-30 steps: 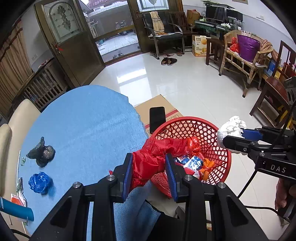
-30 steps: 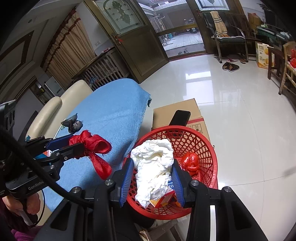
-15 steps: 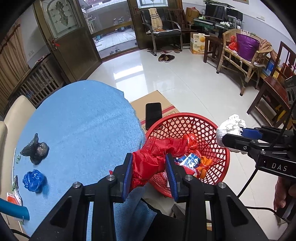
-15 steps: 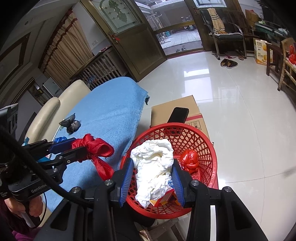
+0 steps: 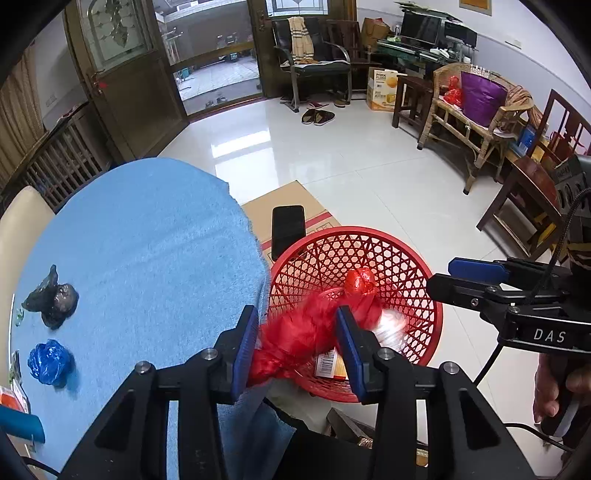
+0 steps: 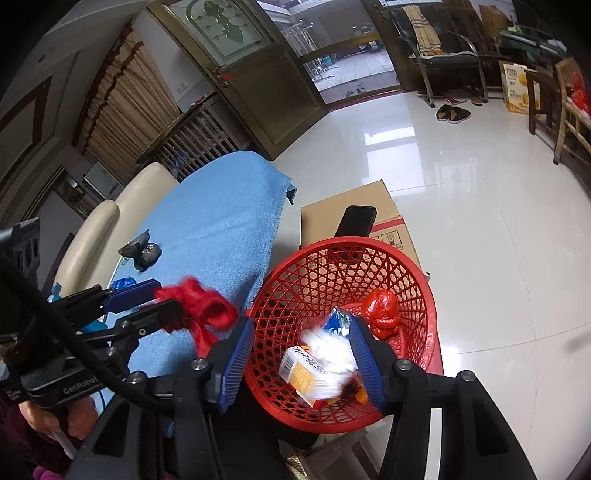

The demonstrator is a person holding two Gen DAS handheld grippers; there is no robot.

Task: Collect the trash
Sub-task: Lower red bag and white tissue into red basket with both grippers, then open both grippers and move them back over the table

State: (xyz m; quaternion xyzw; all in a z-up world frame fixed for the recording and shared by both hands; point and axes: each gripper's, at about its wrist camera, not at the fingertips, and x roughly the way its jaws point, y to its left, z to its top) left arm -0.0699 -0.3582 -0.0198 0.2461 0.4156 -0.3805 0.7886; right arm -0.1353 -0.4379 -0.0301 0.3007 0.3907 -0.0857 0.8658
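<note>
Left gripper (image 5: 295, 338) is spread, red plastic bag (image 5: 306, 332) blurred between its fingers, over the red basket's (image 5: 413, 266) rim. Right gripper (image 6: 301, 360) is wide open above the basket; white tissue wad (image 6: 328, 356), blurred, sits inside it.

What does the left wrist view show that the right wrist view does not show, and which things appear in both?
Only the left wrist view shows the desk with monitors and the purple bag on the wicker bench.

Only the right wrist view shows the curtain, the boxed packet in full and the blue wrapper in the basket.

Both show the red basket, the red plastic bag between the fingers of the open left gripper, the phone on the cardboard box, the black bag and the blue bag on the blue cloth.
</note>
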